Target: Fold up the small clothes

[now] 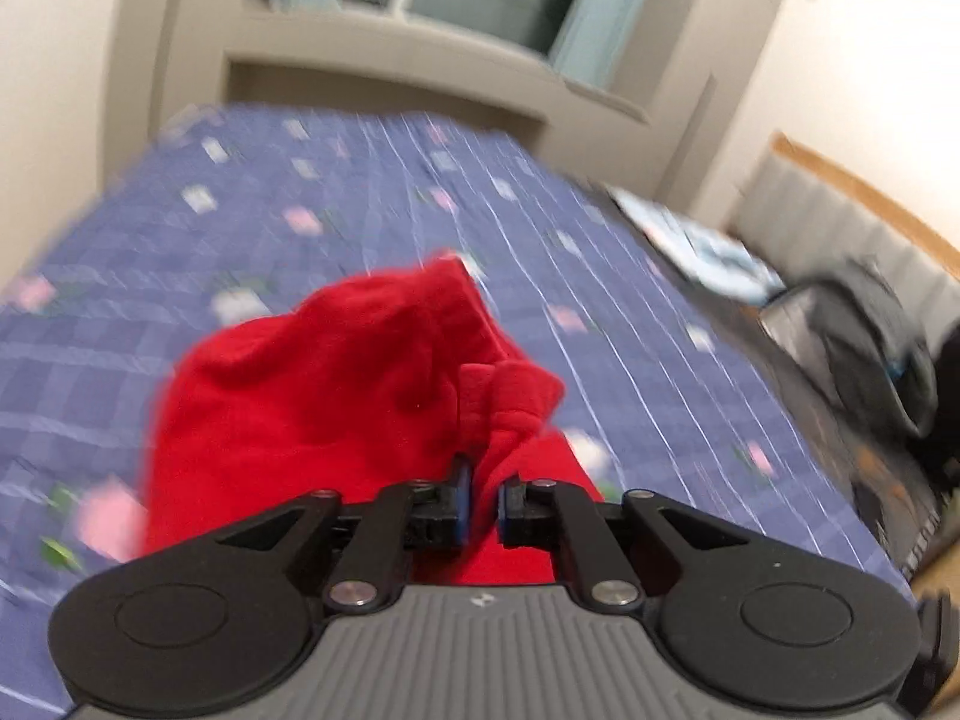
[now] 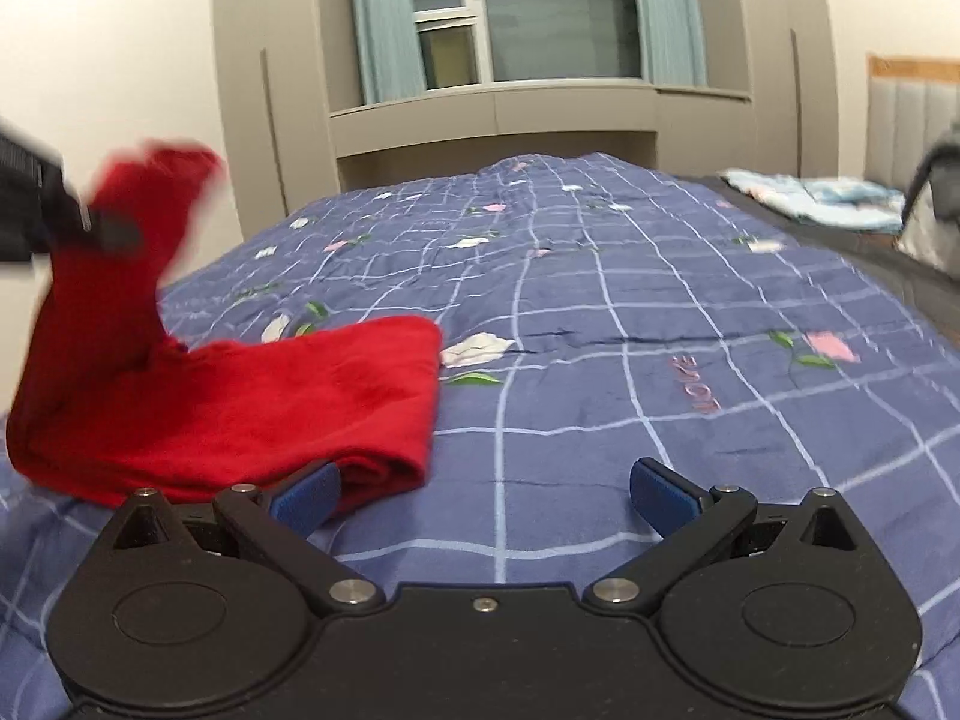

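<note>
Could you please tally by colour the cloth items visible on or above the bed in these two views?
Red garment, held up at one end by the left gripper: 1
Blue checked quilt: 1
Pale blue folded cloth at the far edge: 1
Total: 3

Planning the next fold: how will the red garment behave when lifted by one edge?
Probably floppy: the red garment droops from the left gripper while the rest lies on the quilt. Likely light, since a small pinch lifts it. It may slide and bunch.
</note>
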